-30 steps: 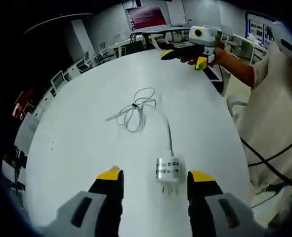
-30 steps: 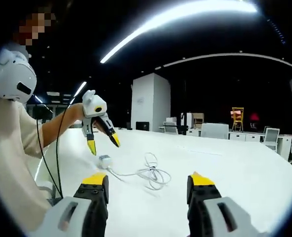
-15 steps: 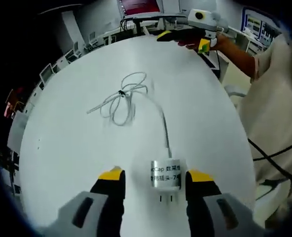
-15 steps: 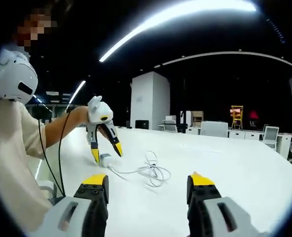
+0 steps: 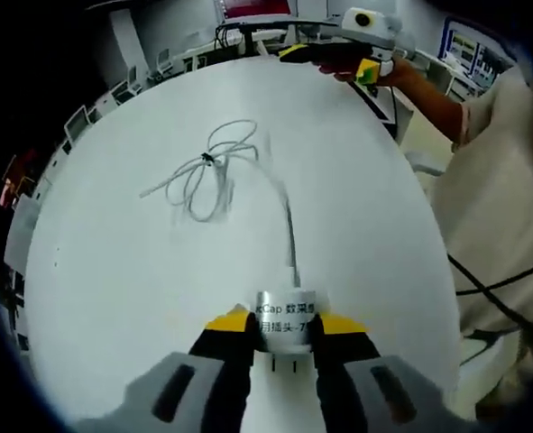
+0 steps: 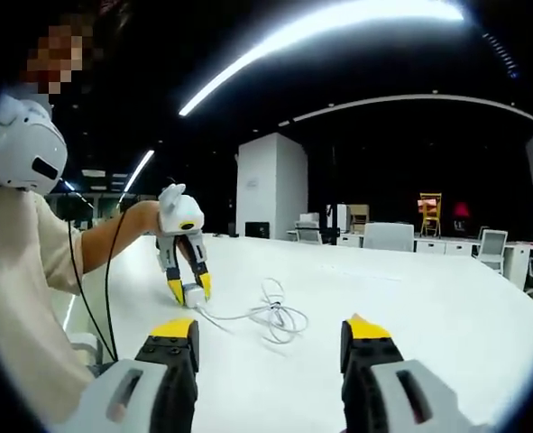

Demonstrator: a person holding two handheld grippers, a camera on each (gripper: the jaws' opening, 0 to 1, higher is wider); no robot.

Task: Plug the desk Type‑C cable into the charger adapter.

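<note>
The left gripper (image 5: pixel 280 327) clamps the white charger adapter (image 5: pixel 286 311) by its two flat sides on the white bench (image 5: pixel 113 271). The adapter looks light, hard and smooth, so it may slip. The thin Type-C cable (image 5: pixel 214 167) is soft and lies coiled beyond it. The right gripper (image 6: pixel 271 338) hovers released.

adapter (image 5: pixel 286 313) on table (image 5: pixel 113 271) | cable (image 5: pixel 214 167) coil apparently beyond it
</note>
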